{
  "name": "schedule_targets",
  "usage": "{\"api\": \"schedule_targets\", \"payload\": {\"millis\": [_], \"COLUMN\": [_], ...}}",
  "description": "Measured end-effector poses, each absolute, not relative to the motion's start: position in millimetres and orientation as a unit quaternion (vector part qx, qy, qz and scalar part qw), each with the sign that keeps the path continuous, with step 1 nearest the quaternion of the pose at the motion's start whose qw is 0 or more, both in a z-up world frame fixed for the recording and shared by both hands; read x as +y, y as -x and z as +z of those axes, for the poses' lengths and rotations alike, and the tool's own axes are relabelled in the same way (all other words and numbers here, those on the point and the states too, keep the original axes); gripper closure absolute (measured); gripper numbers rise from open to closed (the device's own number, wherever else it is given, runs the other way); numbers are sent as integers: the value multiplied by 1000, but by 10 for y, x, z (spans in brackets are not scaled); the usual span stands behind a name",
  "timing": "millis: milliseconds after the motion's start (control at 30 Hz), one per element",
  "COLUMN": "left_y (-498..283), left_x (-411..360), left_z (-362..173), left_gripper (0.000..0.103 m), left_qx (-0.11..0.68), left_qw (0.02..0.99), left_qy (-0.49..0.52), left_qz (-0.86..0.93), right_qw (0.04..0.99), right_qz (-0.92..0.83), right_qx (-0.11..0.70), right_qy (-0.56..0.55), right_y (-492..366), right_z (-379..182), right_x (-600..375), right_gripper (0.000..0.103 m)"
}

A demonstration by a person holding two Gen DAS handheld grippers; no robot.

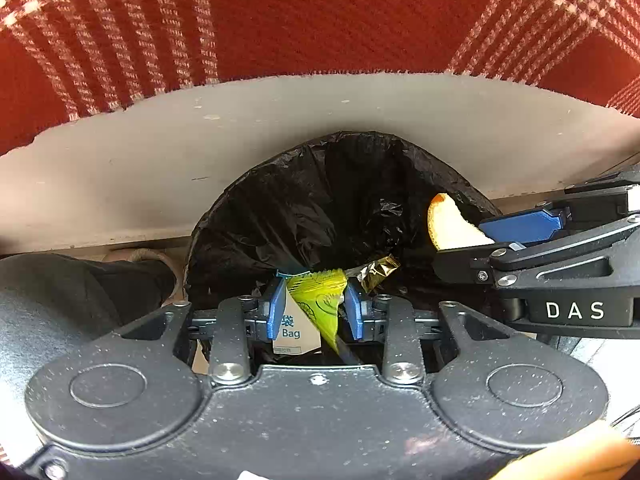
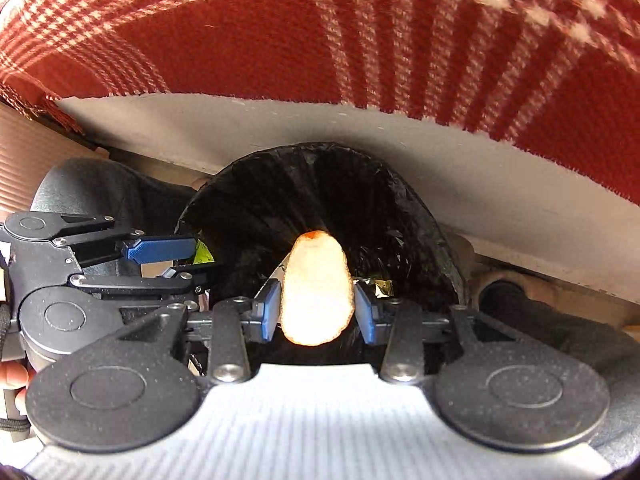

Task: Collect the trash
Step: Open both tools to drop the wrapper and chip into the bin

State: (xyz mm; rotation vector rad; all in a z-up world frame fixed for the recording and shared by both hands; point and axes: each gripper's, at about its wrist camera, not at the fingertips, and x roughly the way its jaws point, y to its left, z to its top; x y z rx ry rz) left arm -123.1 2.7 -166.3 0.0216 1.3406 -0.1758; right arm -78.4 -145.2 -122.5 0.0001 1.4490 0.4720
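While both tools are hovering over the bin [image 1: 332, 208], the left hand-held gripper [image 1: 316, 308] is pinching a yellow-green wrapper [image 1: 320, 292] between its blue pads [image 1: 277, 312], just above the near rim of the bin. A paper bag [image 1: 298, 332] printed with the word "Bag" is sitting against the left pad; whether the pads are squeezing it too, I cannot tell. A crumpled gold foil scrap [image 1: 378, 272] is sticking out just to the right of the wrapper, over the black liner.

Beside it, the right hand-held gripper [image 2: 316, 312] is clamping a pale orange peel [image 2: 316, 292] between its own blue pads [image 2: 270, 312], holding it upright over the dark mouth of the bin. From the left wrist view the same peel [image 1: 448, 224] is showing at the bin's right rim, held in the right hand-held gripper [image 1: 476, 236].

Behind the bin, a grey surface edge [image 1: 160, 168] is running across, and a red and white checked cloth [image 1: 280, 16] is covering the surface above it. A person's fingers [image 2: 12, 380] are showing at the left edge of the right wrist view.
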Motion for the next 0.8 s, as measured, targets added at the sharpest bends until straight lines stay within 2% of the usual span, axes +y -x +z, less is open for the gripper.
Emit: {"api": "schedule_targets", "payload": {"millis": [100,200,400,800], "left_y": [1234,1236,1245,1269], "left_x": [26,42,69,83], "left_z": [-1668,-1655,-1615,-1337], "left_gripper": [69,64,56,48], "left_qx": [621,622,623,600], "left_qw": [779,780,779,797], "left_qy": [-7,-6,-6,-17], "left_qz": [-80,-78,-69,-70], "right_qw": [724,726,730,739], "right_qz": [213,213,214,215], "right_qx": [656,653,649,638], "right_qy": [0,0,5,0], "right_y": [776,784,792,791], "right_z": [-1230,-1215,-1154,-1025], "right_x": [-1433,-1418,-1409,-1497], "right_gripper": [55,45,42,39]}}
